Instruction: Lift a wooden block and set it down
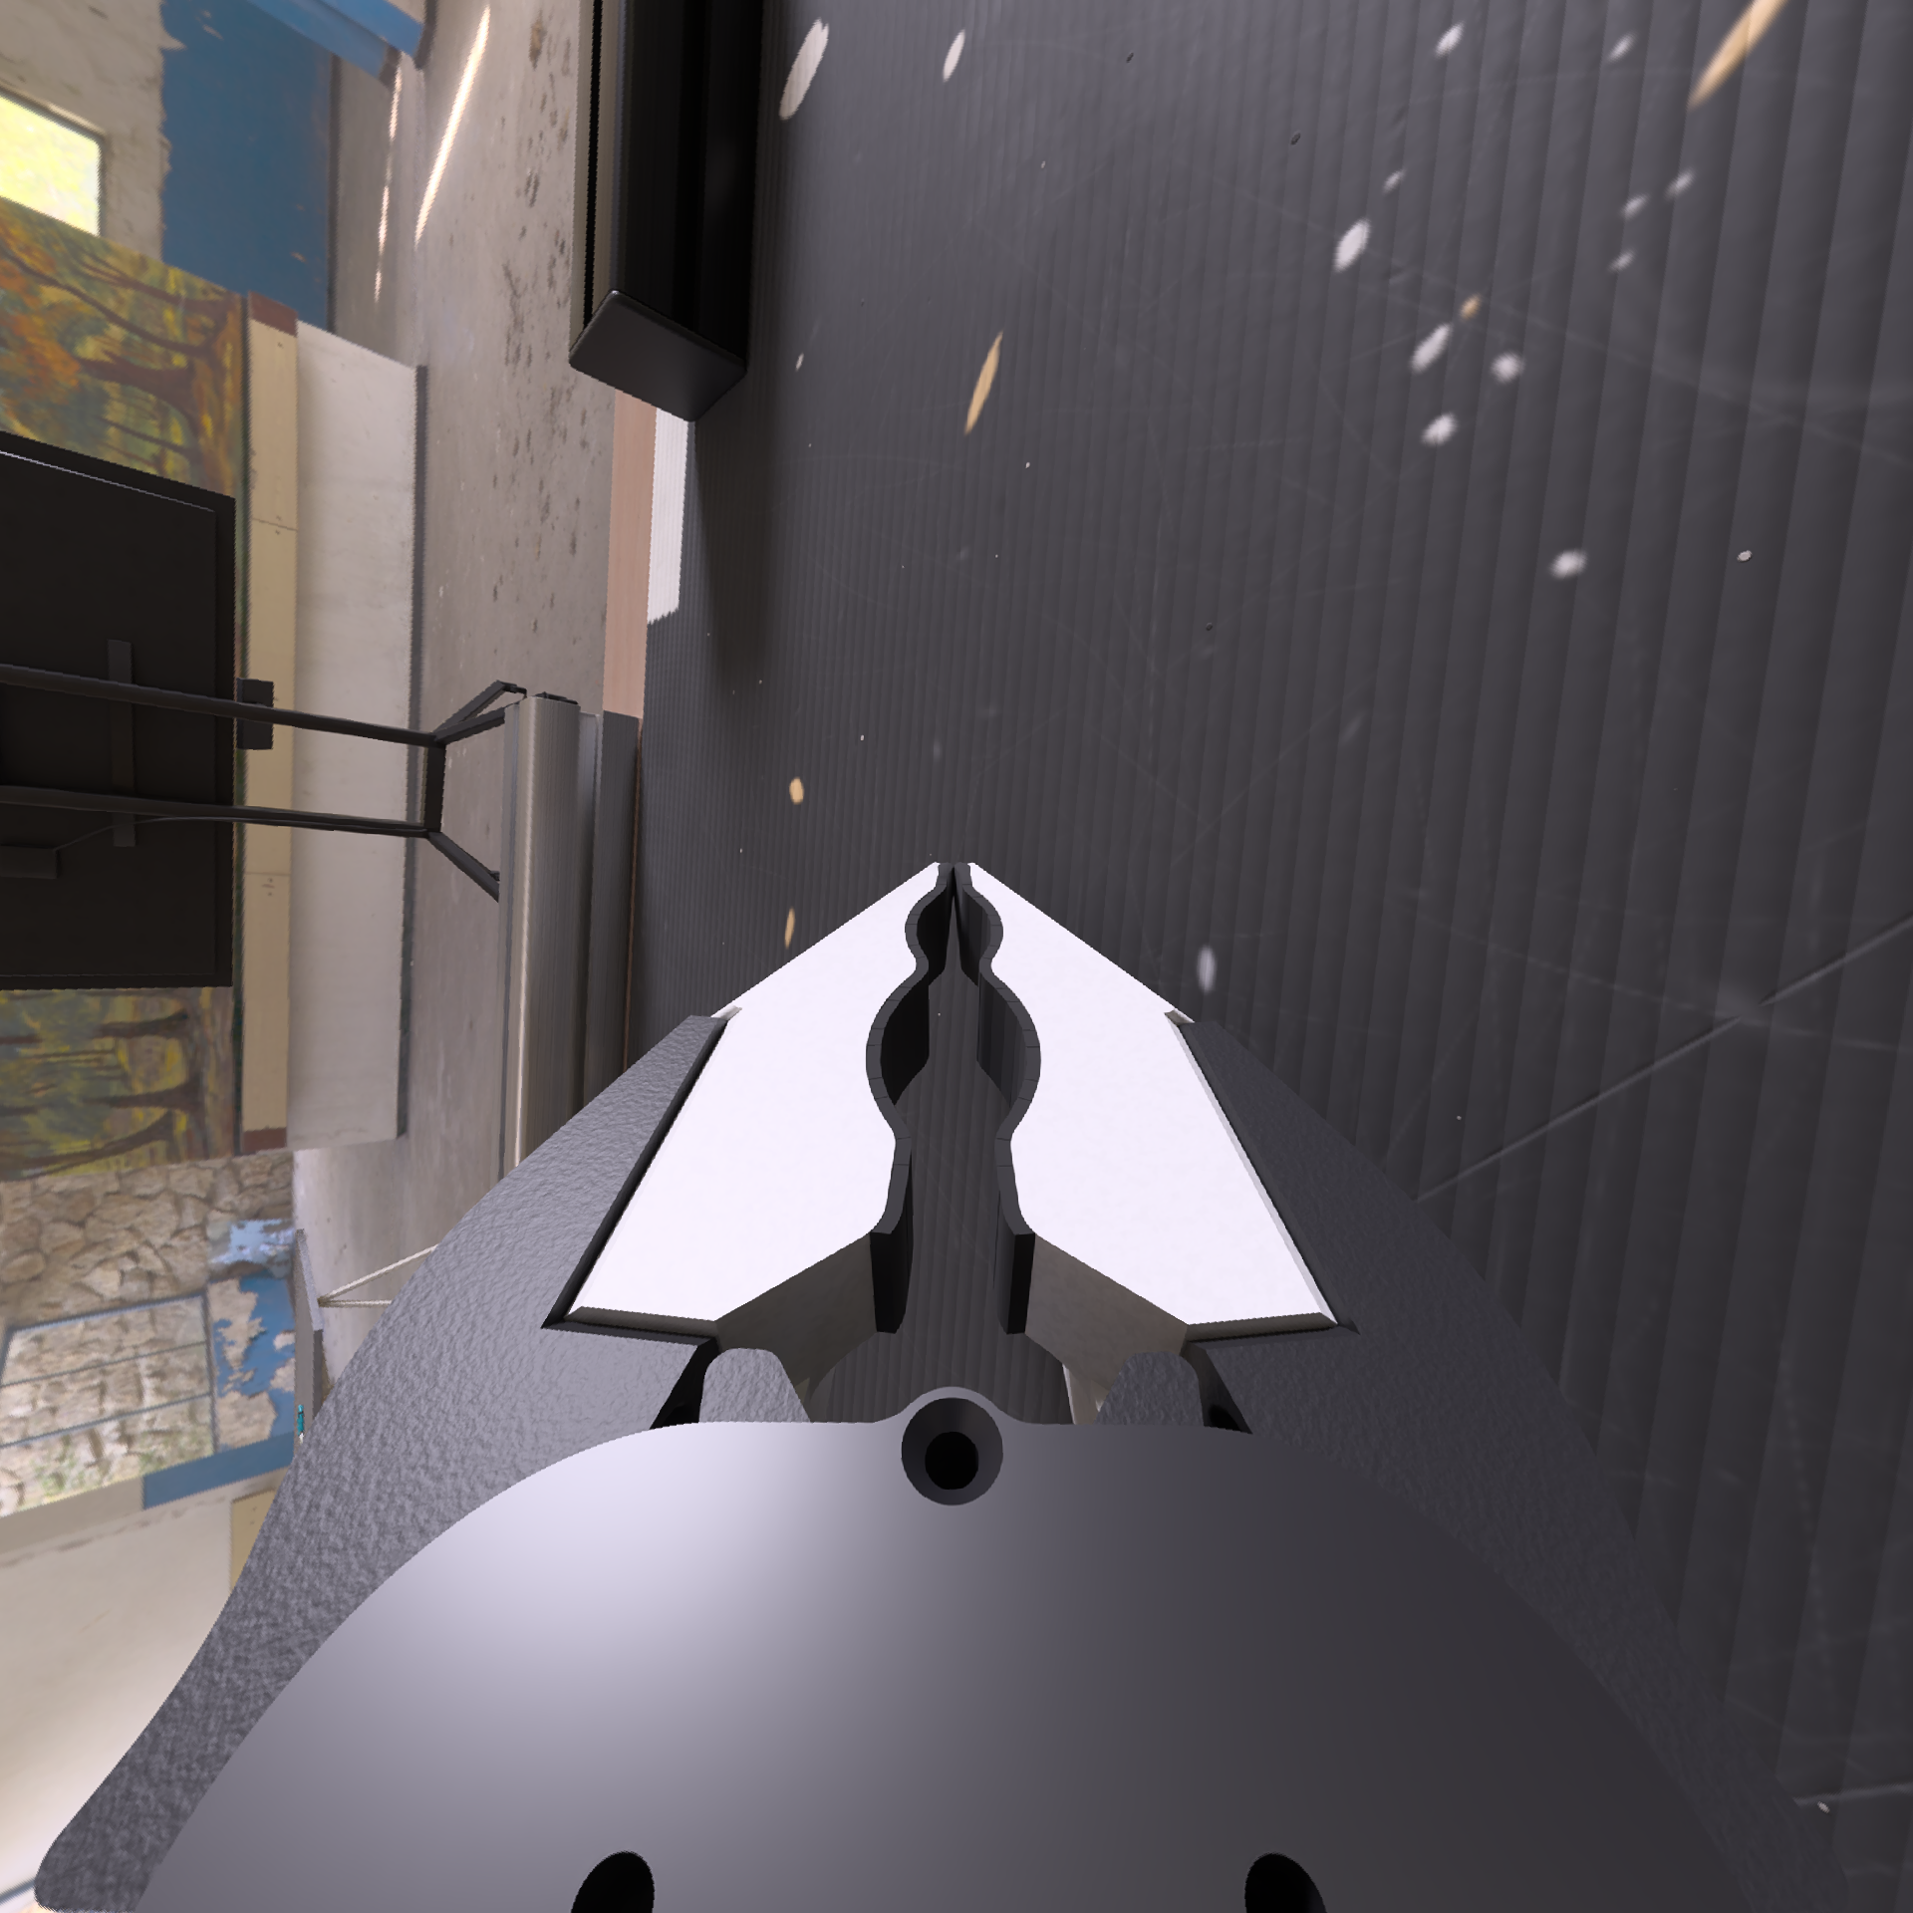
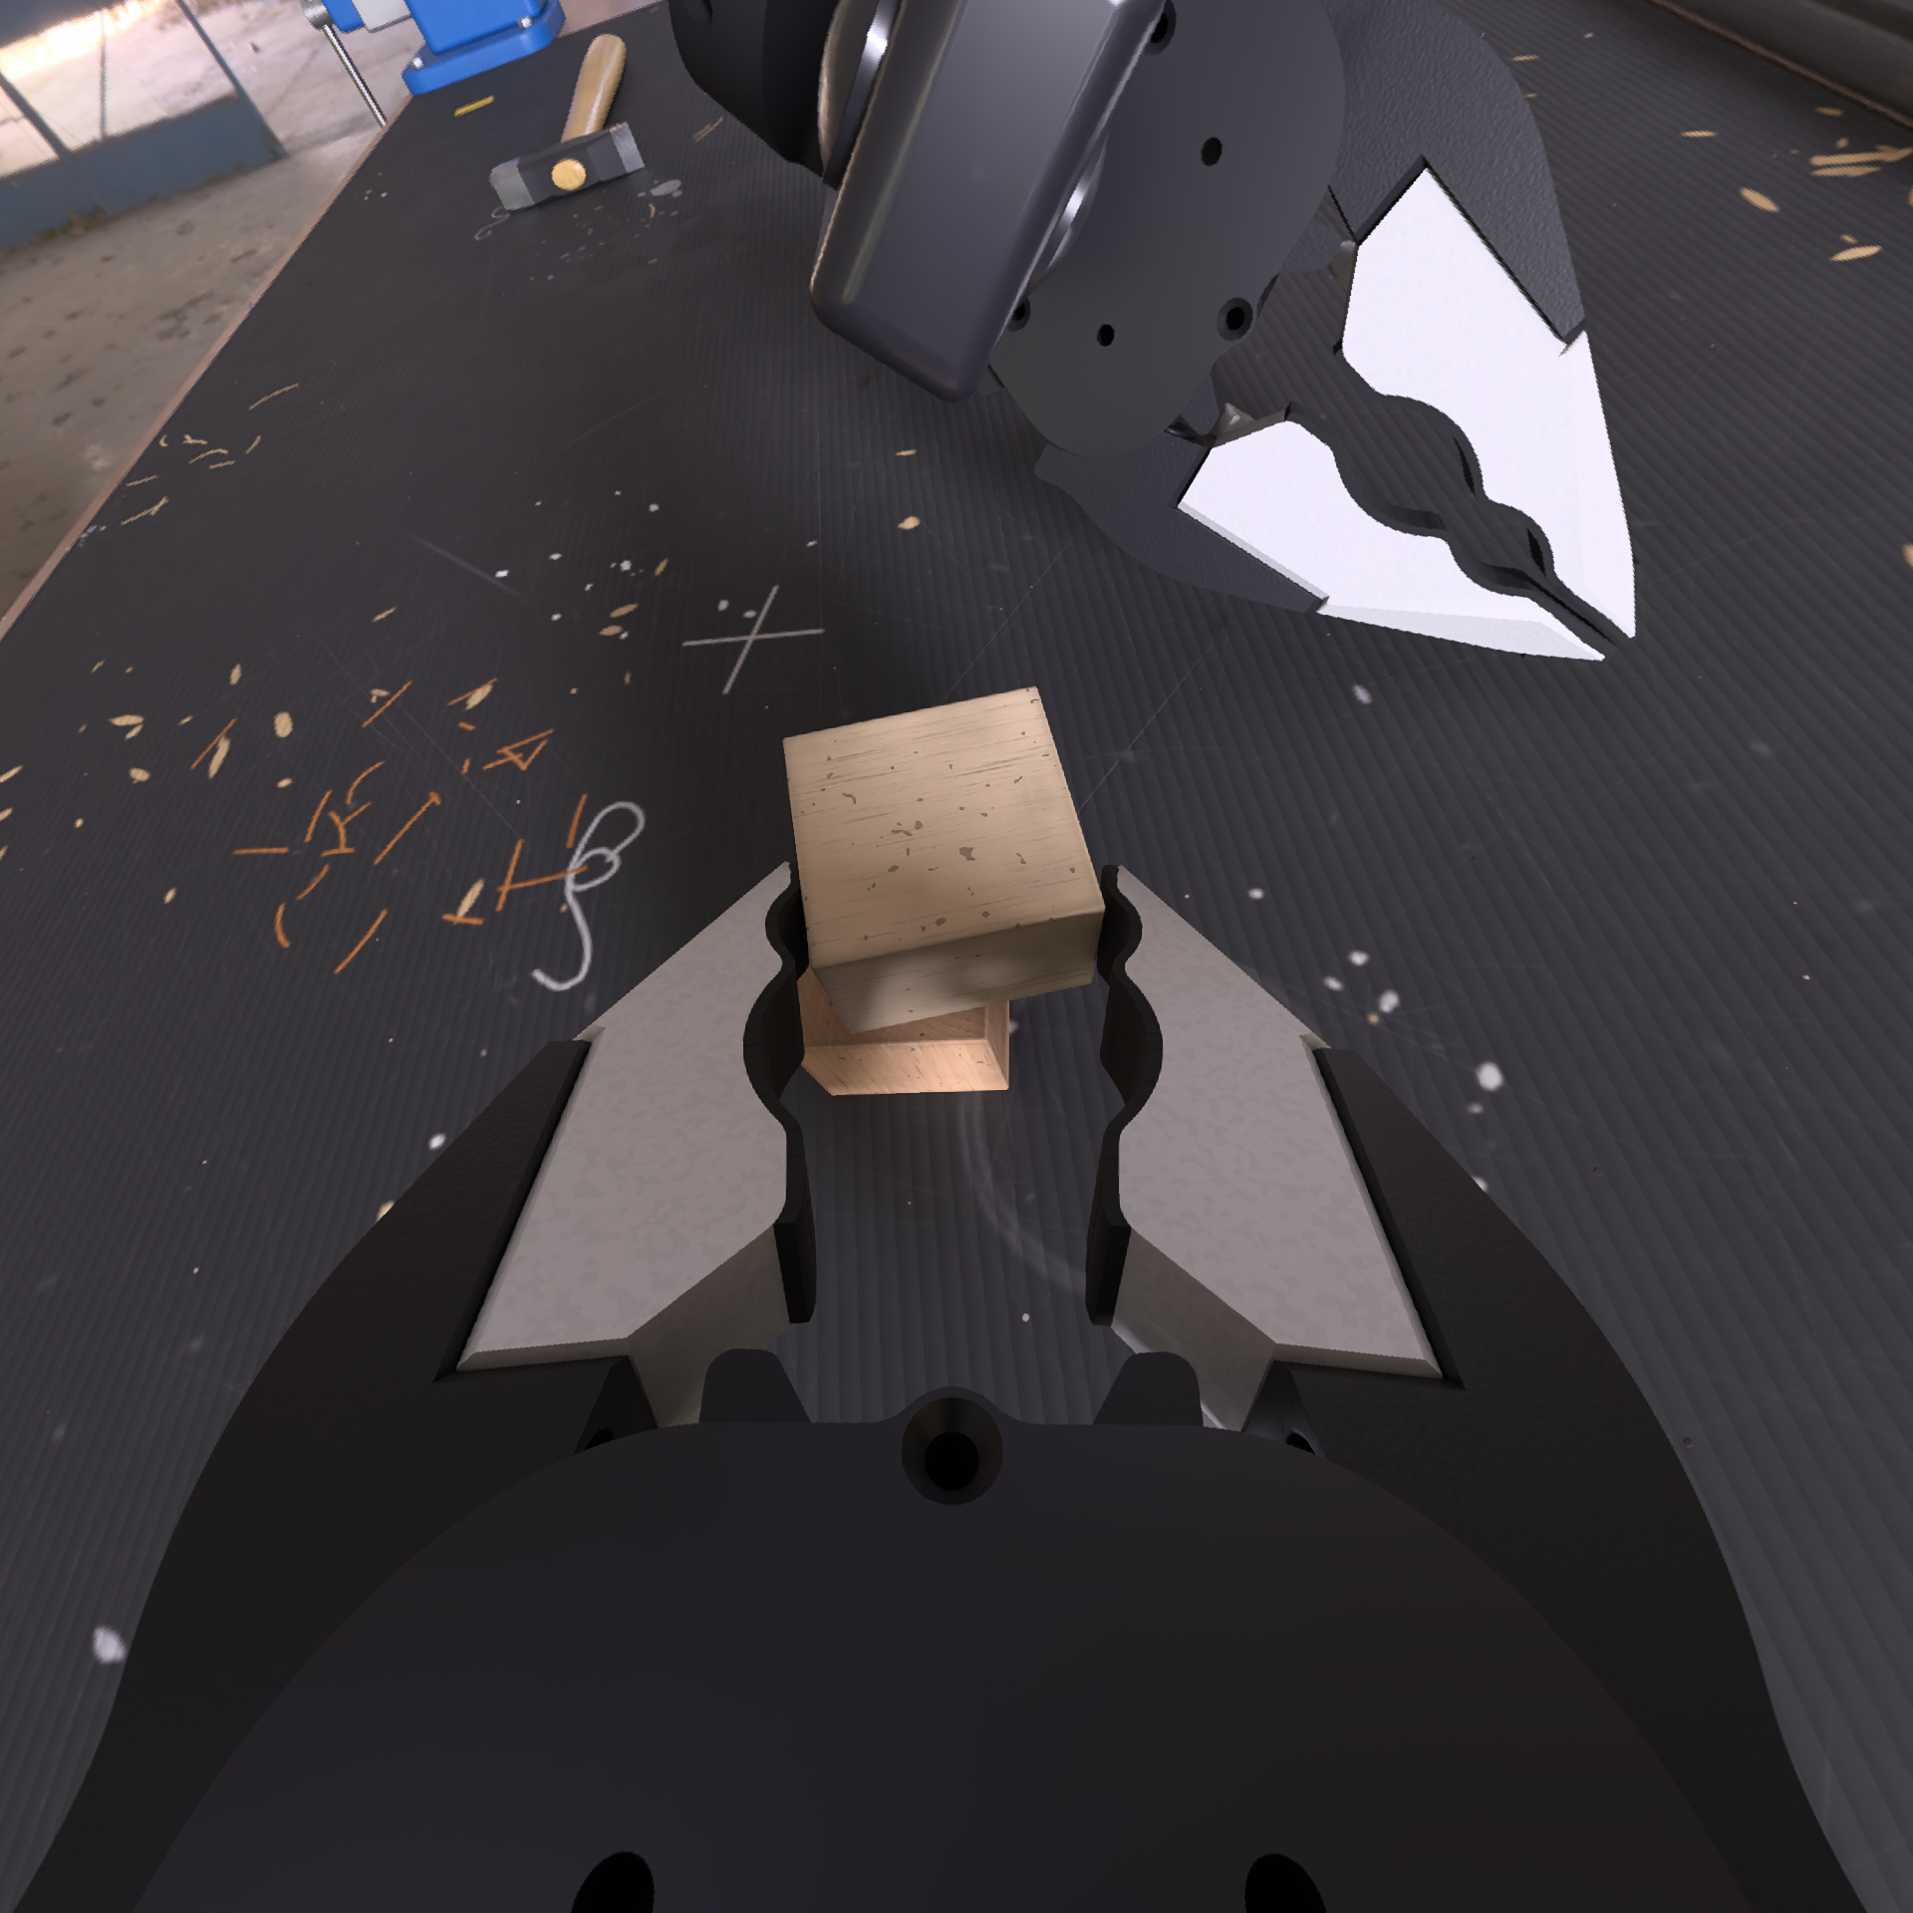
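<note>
In the right wrist view, a pale wooden block rests on top of a smaller, orange-toned wooden block, turned a little askew to it, on the dark bench mat. My right gripper has its fingertips against both sides of the pale block, shut on it. My left gripper hovers to the upper right of the blocks, shut and empty, pointing away from them. In the left wrist view its shut tips face only the bare mat; no block shows there.
A hammer with a wooden handle and a blue vise lie at the far left of the bench. A chalk cross is just beyond the blocks. Wood shavings and chalk marks scatter the left. A dark boxy object shows at the mat's edge.
</note>
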Controlling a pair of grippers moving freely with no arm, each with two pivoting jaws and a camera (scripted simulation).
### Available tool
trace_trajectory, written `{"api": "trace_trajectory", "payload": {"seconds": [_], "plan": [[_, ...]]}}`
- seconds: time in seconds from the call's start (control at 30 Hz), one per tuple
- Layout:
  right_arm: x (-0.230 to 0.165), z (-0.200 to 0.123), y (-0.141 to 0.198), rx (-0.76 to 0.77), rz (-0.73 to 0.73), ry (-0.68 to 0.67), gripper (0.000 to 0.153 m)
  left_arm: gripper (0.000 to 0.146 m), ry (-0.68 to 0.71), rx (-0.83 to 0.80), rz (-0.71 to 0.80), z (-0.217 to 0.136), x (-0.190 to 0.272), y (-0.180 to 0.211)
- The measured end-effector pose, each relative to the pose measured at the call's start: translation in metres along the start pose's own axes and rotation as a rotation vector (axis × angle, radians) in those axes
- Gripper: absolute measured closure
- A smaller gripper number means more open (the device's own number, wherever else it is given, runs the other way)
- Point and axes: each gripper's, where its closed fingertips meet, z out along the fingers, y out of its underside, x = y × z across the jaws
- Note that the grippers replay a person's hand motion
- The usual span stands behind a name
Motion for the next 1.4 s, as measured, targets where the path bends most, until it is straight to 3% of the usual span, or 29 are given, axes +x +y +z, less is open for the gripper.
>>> {"api": "trace_trajectory", "payload": {"seconds": [1.4], "plan": [[-0.0015, 0.0039, 0.0049, -0.043, -0.028, 0.010, 0.096, 0.146, -0.003, 0.001, -0.003, 0.0007, 0.0007, 0.0005]]}}
